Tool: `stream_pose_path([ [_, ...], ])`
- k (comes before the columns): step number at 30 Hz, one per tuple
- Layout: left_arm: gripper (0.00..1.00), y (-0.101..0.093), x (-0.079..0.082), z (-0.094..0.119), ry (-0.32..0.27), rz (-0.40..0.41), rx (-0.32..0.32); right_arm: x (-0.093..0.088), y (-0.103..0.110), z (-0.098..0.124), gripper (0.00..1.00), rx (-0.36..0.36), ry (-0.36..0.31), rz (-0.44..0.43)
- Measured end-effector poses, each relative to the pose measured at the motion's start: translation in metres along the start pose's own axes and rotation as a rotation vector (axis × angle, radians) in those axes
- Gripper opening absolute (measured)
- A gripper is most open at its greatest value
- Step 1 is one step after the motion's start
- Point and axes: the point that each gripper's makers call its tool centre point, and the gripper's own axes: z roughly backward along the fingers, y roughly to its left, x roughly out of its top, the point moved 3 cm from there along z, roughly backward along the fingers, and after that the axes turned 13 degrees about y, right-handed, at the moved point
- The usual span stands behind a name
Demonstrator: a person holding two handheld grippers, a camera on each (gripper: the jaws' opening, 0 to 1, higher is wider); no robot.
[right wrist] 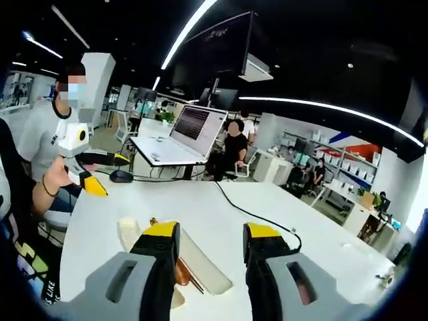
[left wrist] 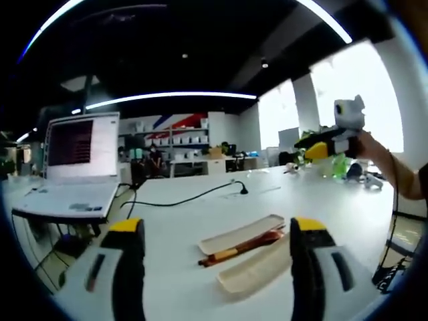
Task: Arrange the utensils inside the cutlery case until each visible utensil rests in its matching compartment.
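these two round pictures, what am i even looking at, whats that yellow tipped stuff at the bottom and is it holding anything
Those are two hand-held grippers, each carrying a fisheye camera that looks out along its own jaws. In the left gripper view, the left gripper stands open and empty above a white table. On the table lie an open cutlery case with brown utensils in it, a laptop and a black cable. The right gripper, in its own view, is open and empty too. Each view also catches the other gripper in a person's hand.
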Motion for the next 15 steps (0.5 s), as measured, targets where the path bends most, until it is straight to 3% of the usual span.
stream_pose_path([
  [6, 0.95, 0.0, 0.001, 0.0, -0.005, 0.002, -0.008, -0.004, 0.007, -0.03, 0.35, 0.048, 0.06, 0.042],
  [15, 0.94, 0.005, 0.0, -0.002, -0.007, 0.022, -0.035, -0.01, 0.013, -0.053, 0.33, 0.084, 0.108, 0.061],
])
